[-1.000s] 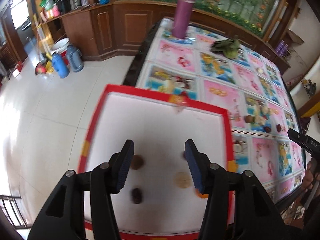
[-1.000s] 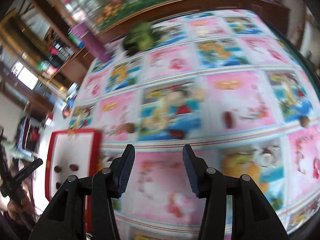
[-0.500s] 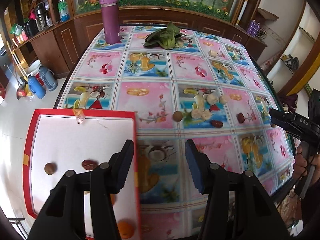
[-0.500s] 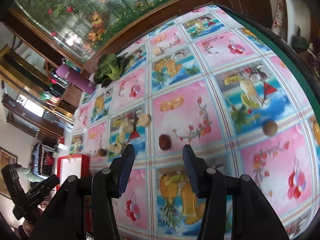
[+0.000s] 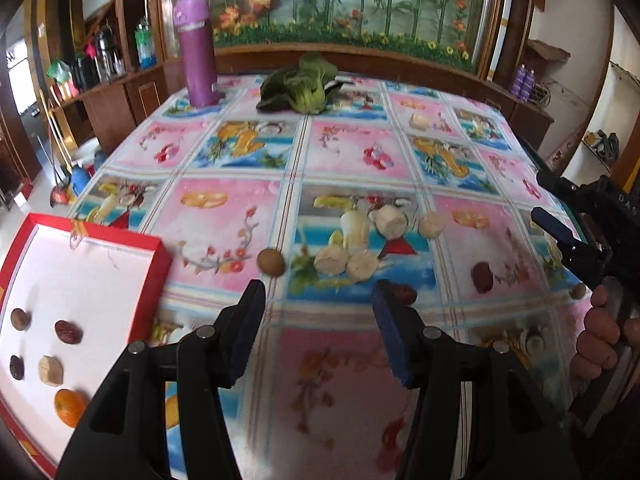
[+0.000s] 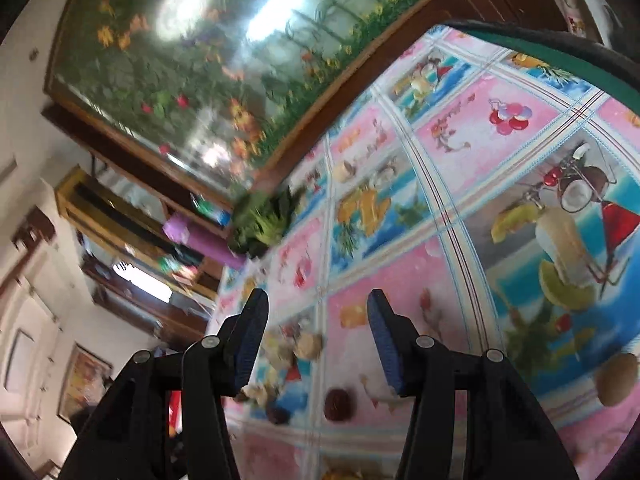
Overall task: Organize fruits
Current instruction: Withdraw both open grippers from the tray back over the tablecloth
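A red-rimmed white tray point(image 5: 160, 258) lies at the table's left edge and holds several fruits, among them an orange point(image 5: 69, 407) and a red date point(image 5: 68, 332). Loose on the patterned cloth are a brown round fruit point(image 5: 271, 263), several pale chunks point(image 5: 390, 222) and two red dates point(image 5: 482, 277). My left gripper point(image 5: 318, 330) hovers open and empty just short of the brown fruit. My right gripper point(image 6: 318, 340) is open and empty, tilted above a red date point(image 6: 338, 404), with a brown round fruit point(image 6: 616, 378) to its right. It also shows at the left wrist view's right edge.
A purple flask point(image 5: 196, 52) and a leafy green vegetable point(image 5: 300, 88) stand at the table's far end. A wooden cabinet with a planted glass panel runs behind. The floor drops off left of the tray. A hand point(image 5: 604, 336) holds the right gripper's handle.
My left gripper swung from over the tray to the right and dropped lower toward the brown fruit. The right gripper tipped upward and came nearer to the red date.
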